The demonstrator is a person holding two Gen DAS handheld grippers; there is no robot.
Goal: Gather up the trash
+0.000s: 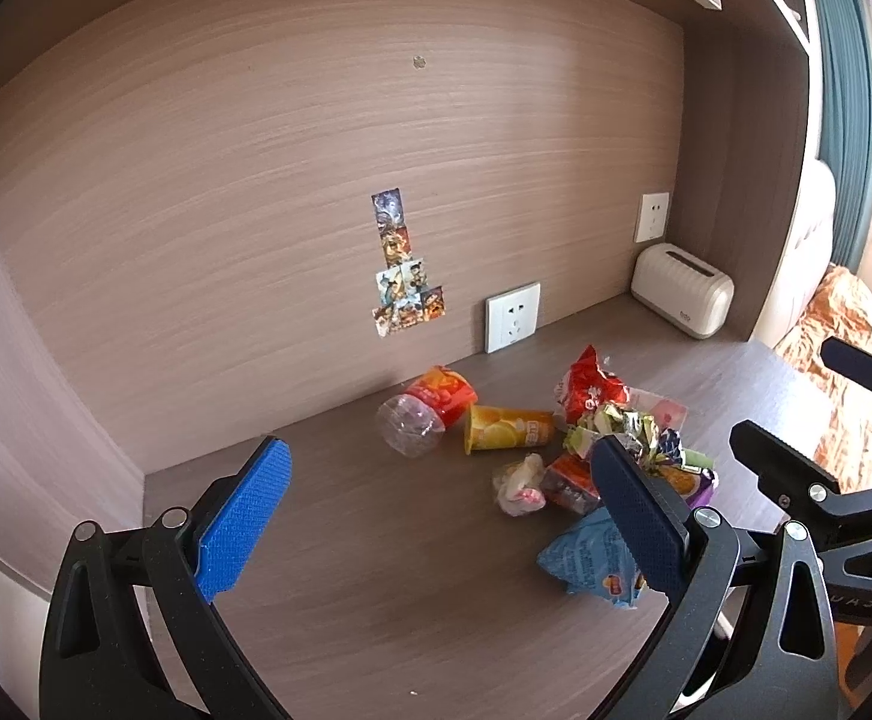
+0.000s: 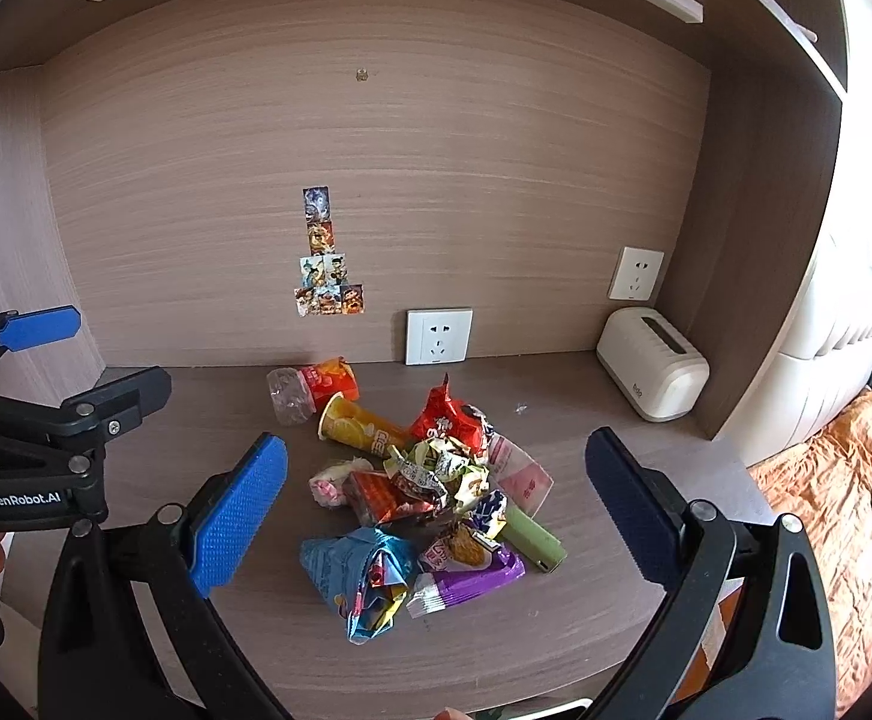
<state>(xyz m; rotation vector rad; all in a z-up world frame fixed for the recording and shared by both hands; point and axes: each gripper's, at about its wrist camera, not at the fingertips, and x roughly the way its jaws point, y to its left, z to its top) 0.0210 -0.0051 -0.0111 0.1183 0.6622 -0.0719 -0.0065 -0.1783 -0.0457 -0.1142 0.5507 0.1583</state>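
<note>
Nothing looks picked up yet: the trash (image 2: 424,492) sits in a pile on the surface (image 2: 646,456), and both the left gripper (image 1: 442,516) and right gripper (image 2: 436,510) hang above it, fingers wide apart and empty.

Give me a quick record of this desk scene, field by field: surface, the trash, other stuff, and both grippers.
surface: wooden desk in an alcove
trash: pile of wrappers, blue bag, purple wrapper, orange tube, plastic bottle, green stick
other: cream box, wall socket, stickers
left gripper: open, empty
right gripper: open, empty, pile between fingers in its view
collected: nothing gripped yet
</note>
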